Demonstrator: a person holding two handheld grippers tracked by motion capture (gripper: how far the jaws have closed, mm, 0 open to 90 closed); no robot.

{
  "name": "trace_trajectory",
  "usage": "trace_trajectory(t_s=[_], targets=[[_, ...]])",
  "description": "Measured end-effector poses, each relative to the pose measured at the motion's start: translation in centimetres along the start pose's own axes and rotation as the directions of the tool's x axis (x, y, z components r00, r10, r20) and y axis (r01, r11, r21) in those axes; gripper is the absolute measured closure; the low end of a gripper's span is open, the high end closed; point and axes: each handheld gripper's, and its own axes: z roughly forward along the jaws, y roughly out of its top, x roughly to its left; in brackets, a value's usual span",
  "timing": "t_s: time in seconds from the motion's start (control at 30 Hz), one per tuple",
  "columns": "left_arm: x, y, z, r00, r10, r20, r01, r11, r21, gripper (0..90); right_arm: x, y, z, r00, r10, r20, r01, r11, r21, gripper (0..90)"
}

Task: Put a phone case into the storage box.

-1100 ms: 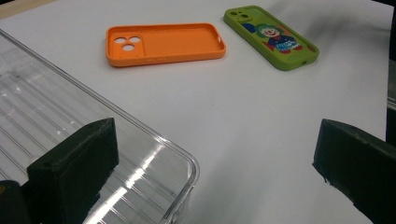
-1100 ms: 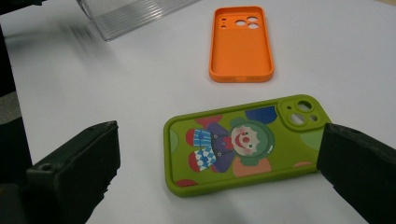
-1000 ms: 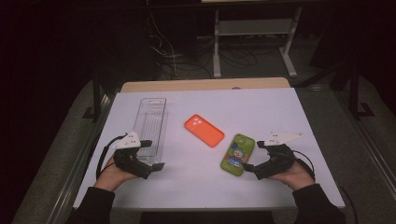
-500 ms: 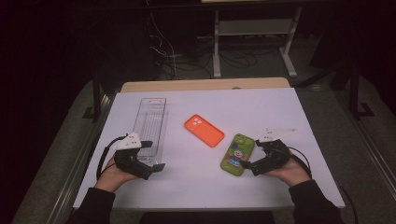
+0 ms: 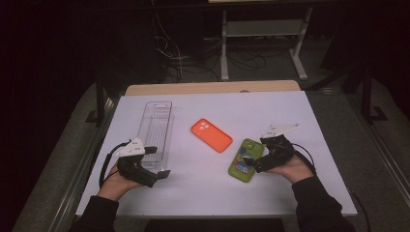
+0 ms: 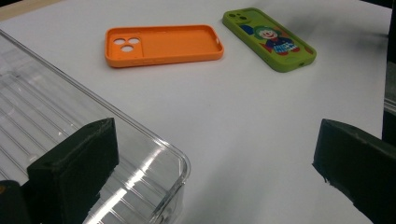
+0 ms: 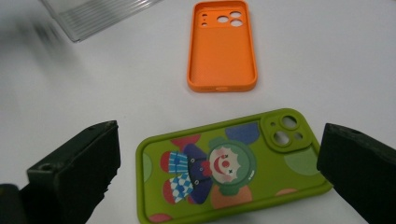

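A green phone case with a clown picture (image 5: pixel 239 167) (image 7: pixel 224 172) lies face down at the right of the white table (image 5: pixel 208 193). My right gripper (image 5: pixel 253 155) (image 7: pixel 219 149) is open, its jaws straddling the green case just above it. An orange phone case (image 5: pixel 211 135) (image 6: pixel 163 44) (image 7: pixel 222 51) lies hollow side up in the middle. My left gripper (image 5: pixel 157 162) (image 6: pixel 215 172) is open at the near end of a clear plastic tray (image 5: pixel 155 128) (image 6: pixel 56 126), one jaw over the tray's corner. The green case (image 6: pixel 268 39) lies beyond it.
A wooden table edge (image 5: pixel 212 88) runs behind the white top. Farther back, cables and a metal stand (image 5: pixel 261 43) are on the dark floor. Bare white surface lies between the two hands along the near edge.
My right gripper has slid a little forward and left, so its jaws now reach over the green case. The left gripper and both cases have stayed put.
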Motion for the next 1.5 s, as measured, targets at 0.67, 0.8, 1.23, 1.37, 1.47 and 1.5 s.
trace_trajectory(t_s=[0.67, 0.8, 1.23, 1.37, 1.47, 1.5], targets=[[0.0, 0.2, -0.2, 1.0000, -0.001, -0.002, 0.001, 0.9996, -0.026, 0.0, -1.0, 3.2, 2.0, 1.0000, 0.004, 0.008, -0.004, 1.000, 0.023, 0.0], [0.0, 0.2, -0.2, 1.0000, 0.001, -0.003, -0.001, 0.9996, -0.027, 0.0, -1.0, 4.0, 2.6, 0.9999, 0.000, 0.014, 0.000, 0.999, 0.034, 0.0], [-0.1, 0.2, -0.1, 1.0000, -0.004, -0.003, 0.004, 0.9997, -0.023, 0.0, -1.0, 6.2, 4.4, 0.9999, -0.007, 0.009, 0.007, 0.999, 0.045, 0.0], [0.0, 0.2, -0.2, 1.0000, 0.003, -0.004, -0.003, 0.9997, -0.024, 0.0, -1.0, 7.0, 4.9, 0.9998, -0.016, 0.009, 0.015, 0.999, 0.051, 0.0], [0.1, 0.2, -0.2, 1.0000, -0.001, -0.005, 0.001, 0.9996, -0.028, 0.0, -0.9, 7.6, 5.4, 0.9998, -0.016, 0.006, 0.016, 0.998, 0.053, 0.0], [0.1, 0.2, -0.2, 1.0000, 0.002, -0.005, -0.002, 0.9997, -0.024, 0.0, -0.9, 7.8, 5.6, 0.9998, -0.020, 0.007, 0.019, 0.998, 0.055, 0.0]])
